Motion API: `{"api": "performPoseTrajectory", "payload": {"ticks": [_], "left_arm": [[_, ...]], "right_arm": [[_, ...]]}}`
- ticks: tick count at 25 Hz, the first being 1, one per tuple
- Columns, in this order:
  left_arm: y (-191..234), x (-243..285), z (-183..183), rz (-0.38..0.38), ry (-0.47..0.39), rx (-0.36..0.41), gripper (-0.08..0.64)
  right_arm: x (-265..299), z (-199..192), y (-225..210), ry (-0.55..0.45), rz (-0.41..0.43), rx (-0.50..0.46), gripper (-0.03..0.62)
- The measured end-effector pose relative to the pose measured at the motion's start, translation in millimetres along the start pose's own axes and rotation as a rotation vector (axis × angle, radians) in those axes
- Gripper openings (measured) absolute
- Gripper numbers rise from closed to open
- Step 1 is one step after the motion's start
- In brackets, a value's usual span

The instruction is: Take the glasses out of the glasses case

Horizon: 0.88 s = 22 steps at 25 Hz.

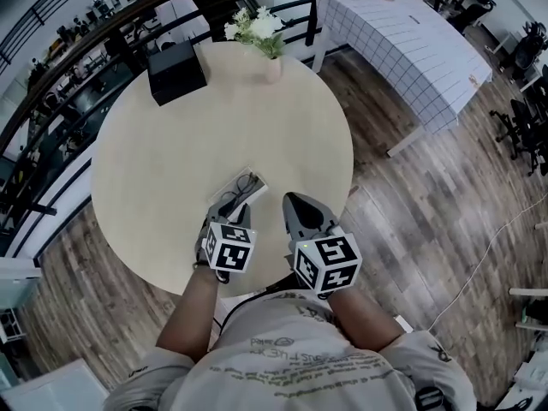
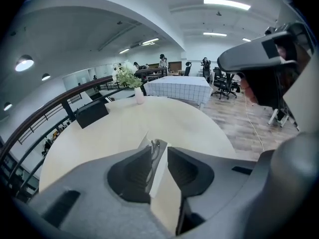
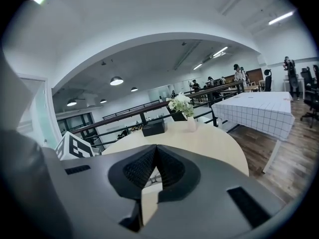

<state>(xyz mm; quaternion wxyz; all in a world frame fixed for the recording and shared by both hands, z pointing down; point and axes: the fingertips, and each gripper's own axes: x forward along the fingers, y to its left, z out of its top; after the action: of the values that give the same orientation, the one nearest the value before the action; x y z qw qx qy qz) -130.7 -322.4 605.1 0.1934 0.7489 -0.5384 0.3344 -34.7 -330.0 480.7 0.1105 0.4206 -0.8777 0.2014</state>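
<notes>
An open white glasses case lies on the round beige table, near its front edge, with dark-framed glasses inside. My left gripper is at the case's near end. In the left gripper view the case's white wall runs into the narrow gap of that gripper, the jaws closed onto it, and the glasses show just past the tips. My right gripper is shut and empty, hovering just right of the case. Its tips meet, and the case shows below them.
A black box and a vase of white flowers stand at the table's far side. A railing runs behind the table, and a table with a checked cloth stands to the right. Wooden floor lies around them.
</notes>
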Motion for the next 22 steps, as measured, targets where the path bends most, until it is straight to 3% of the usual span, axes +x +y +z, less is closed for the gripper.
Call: {"api": "performPoseTrajectory", "payload": {"ticks": [5,13,16,22], "left_arm": [[6.2,35.0,-15.0,0.003,0.107,0.083,0.1],[18.7,78.3,-46.1,0.068,0.287,0.335,0.101],[20.3,89.6,-52.7,0.071,0.326,0.365,0.101],[27.2,106.8,-62.2,0.052,0.385,0.346,0.101]], "right_arm": [[6.8,-0.1,-21.9,0.008,-0.008,0.013,0.015],[11.2,-1.4,-53.9,0.018,-0.045,0.048,0.015],[11.3,-1.9,-64.1,0.019,-0.056,0.056,0.015],[16.2,-0.7,-74.5,0.023,-0.067,0.068,0.015]]}}
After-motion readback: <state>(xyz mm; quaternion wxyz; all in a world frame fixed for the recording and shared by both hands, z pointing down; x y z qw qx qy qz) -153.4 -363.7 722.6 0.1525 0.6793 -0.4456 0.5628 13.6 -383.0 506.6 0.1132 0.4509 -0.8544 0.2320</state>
